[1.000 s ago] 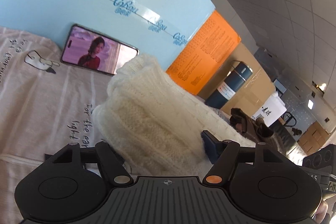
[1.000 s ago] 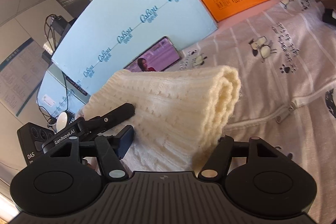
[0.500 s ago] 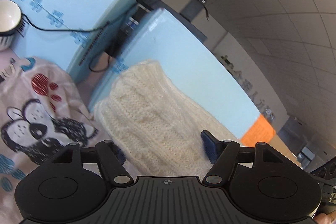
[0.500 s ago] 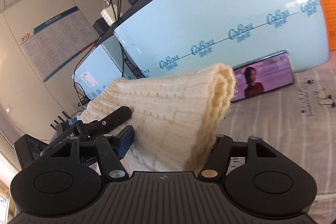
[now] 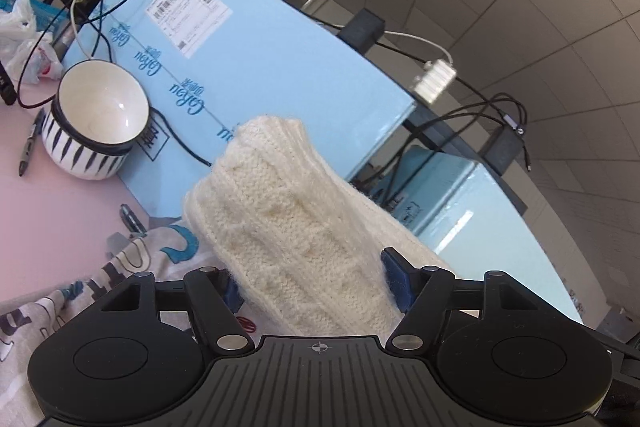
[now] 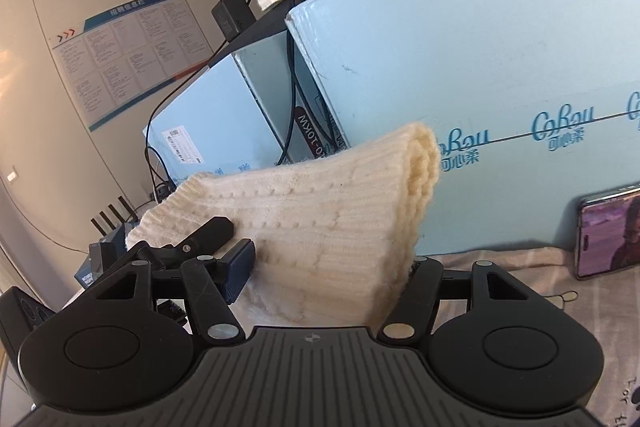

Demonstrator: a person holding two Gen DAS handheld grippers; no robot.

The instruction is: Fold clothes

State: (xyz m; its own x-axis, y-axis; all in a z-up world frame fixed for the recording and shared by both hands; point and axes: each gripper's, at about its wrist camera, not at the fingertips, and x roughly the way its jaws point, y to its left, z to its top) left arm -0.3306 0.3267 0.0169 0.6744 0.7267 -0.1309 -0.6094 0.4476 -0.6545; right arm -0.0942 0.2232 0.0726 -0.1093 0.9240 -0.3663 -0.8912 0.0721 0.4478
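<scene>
Folded sweater [image 5: 296, 227], now nearer bowl [image 5: 96, 123]

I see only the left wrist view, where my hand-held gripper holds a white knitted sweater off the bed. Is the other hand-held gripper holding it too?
Observer: Yes. In the right wrist view the right hand-held gripper is closed on the same folded sweater.
Operator: Is there anything on that side that I should avoid?
Observer: A phone with its screen lit stands at the foot of the blue box, to the right of the sweater and apart from it.
</scene>
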